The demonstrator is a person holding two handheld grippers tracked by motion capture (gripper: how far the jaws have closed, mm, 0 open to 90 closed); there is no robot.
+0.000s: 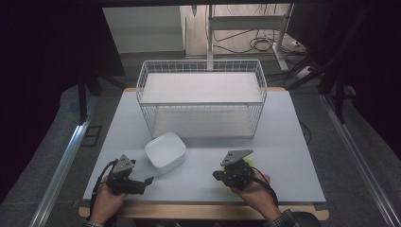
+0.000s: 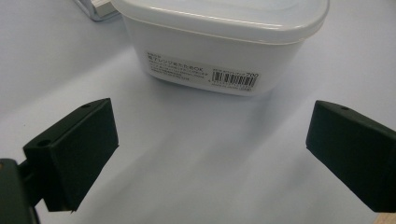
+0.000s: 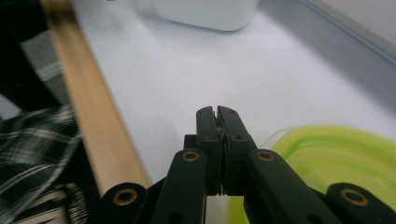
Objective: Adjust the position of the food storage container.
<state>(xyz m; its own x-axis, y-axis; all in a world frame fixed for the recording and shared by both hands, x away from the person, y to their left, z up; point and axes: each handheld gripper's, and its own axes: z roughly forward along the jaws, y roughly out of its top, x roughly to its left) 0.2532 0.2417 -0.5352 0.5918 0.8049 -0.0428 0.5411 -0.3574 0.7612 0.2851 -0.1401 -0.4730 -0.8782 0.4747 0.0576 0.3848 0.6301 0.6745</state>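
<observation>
So the wire basket (image 1: 202,97) sits at the back of the table (image 1: 293,156); the white container (image 1: 165,151) is in front of it, toward my left; my left gripper (image 1: 148,180) has its jaws wide apart and the container lies straight ahead, between the jaw lines but not touching — clearly the nearer hand; my right gripper (image 3: 218,112) has its jaws pressed together, seemingly pinching the green lid's (image 3: 336,158) rim, though I can't tell for sure.

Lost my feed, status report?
Left hand-held gripper open, facing white container. Right hand-held gripper shut, beside green lid. Nothing between.
</observation>
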